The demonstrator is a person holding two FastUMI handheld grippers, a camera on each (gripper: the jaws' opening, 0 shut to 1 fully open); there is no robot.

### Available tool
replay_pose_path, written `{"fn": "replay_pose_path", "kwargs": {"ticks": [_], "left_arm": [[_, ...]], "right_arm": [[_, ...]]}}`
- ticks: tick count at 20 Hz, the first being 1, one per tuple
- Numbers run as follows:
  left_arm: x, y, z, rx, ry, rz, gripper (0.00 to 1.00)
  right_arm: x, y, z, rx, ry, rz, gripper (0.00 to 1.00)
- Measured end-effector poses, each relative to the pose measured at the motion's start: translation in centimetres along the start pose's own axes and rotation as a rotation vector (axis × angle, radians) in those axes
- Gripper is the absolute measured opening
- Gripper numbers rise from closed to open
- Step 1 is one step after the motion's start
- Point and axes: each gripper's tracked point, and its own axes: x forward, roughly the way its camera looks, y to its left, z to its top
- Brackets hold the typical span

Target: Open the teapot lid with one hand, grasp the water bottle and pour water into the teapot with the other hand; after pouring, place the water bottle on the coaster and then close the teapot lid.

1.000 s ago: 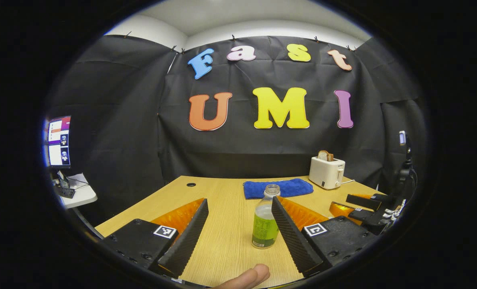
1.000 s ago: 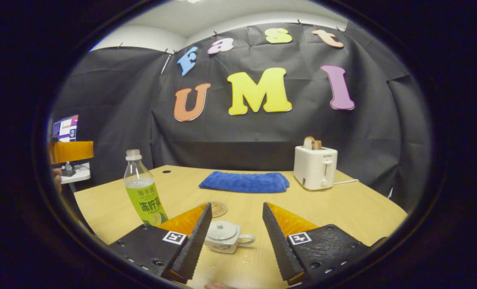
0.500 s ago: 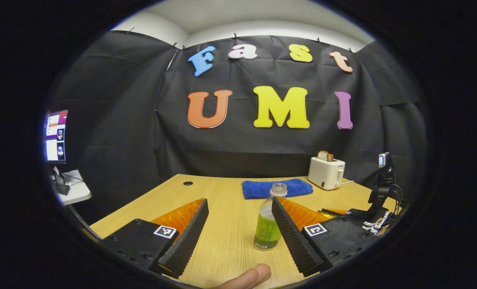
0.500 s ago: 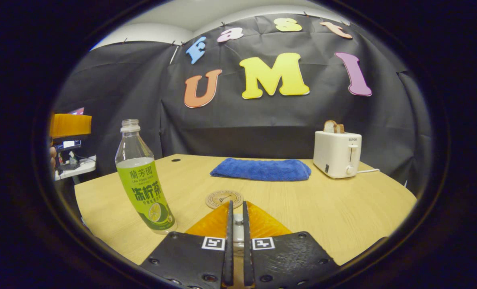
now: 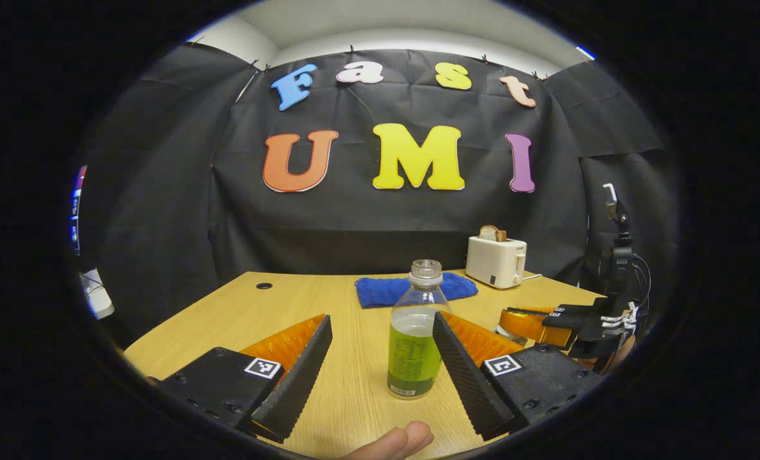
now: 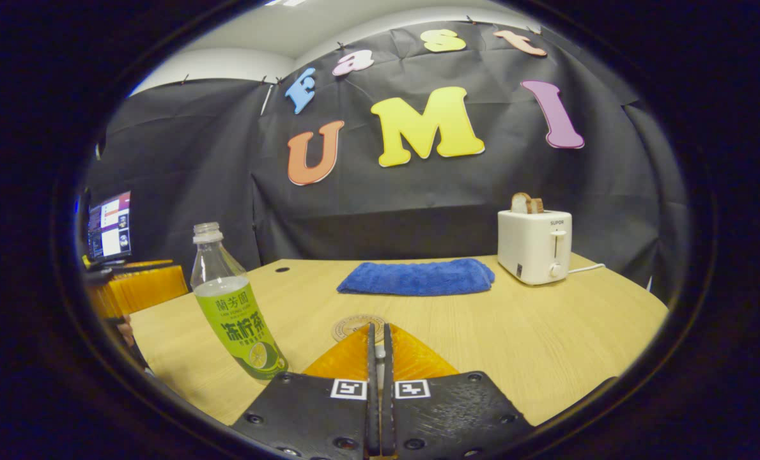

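An uncapped clear bottle [image 5: 413,338] with a green label and pale drink stands on the table, between the fingers of my open left gripper [image 5: 381,318] and close to the right finger, untouched. The same bottle [image 6: 236,306] appears to the left in the right gripper view. My right gripper [image 6: 377,327] is shut, with a pale sliver of the teapot lid [image 6: 378,367] pinched between its fingers; the teapot body is hidden beneath them. The round coaster [image 6: 356,327] lies just beyond the fingertips. The right gripper [image 5: 533,319] shows off to the side in the left gripper view.
A folded blue towel [image 6: 416,277] lies at the back of the wooden table [image 6: 565,332], and a white toaster [image 6: 534,246] with bread stands at the back right. A monitor [image 6: 109,223] sits off the table's left side. A thumb [image 5: 395,441] shows at the bottom.
The right gripper closed over the teapot lid and has stayed shut. The left gripper moved in, so the bottle now stands larger and more centred between its open fingers.
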Motion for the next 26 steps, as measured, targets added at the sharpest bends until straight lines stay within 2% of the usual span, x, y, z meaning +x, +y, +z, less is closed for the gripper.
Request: {"fn": "replay_pose_path", "kwargs": {"ticks": [2,5,8,12,15,16,17,18,19,22,26], "left_arm": [[0.5,0.3,-0.3,0.027,-0.014,0.014,0.99],[1.4,-1.8,-1.8,-0.022,-0.003,-0.045,0.99],[2.4,-2.1,-2.2,-0.041,-0.020,-0.032,0.99],[4.4,-3.4,-3.1,-0.050,-0.016,-0.051,0.99],[5.6,-1.8,-3.7,-0.014,-0.008,0.035,0.99],[5.8,-1.6,-3.2,-0.012,-0.040,0.045,0.99],[5.9,-1.6,-2.5,-0.008,-0.067,0.052,0.93],[6.2,-1.3,-3.0,-0.010,-0.065,0.061,0.81],[6.0,-1.1,-2.9,0.000,-0.070,0.076,0.79],[5.3,-0.2,-2.4,0.027,-0.060,0.123,0.78],[4.4,0.2,-1.0,0.092,-0.032,0.131,0.77]], "right_arm": [[-1.1,-0.3,0.8,-0.016,-0.018,-0.004,0.01],[-3.1,-1.1,2.4,-0.050,-0.070,-0.023,0.01],[-4.3,-1.5,3.2,-0.038,-0.098,-0.010,0.02],[-5.5,-2.6,3.9,-0.055,-0.128,-0.013,0.01],[-6.5,-4.2,4.9,-0.101,-0.163,-0.052,0.01],[-6.8,-4.6,5.1,-0.104,-0.173,-0.065,0.01],[-6.9,-5.0,5.4,-0.099,-0.182,-0.076,0.01],[-7.1,-5.2,5.7,-0.099,-0.176,-0.077,0.01],[-7.3,-5.3,5.7,-0.092,-0.173,-0.077,0.01],[-7.2,-6.3,5.3,-0.058,-0.138,-0.083,0.01],[-6.8,-7.5,4.4,-0.035,-0.092,-0.096,0.01]]}}
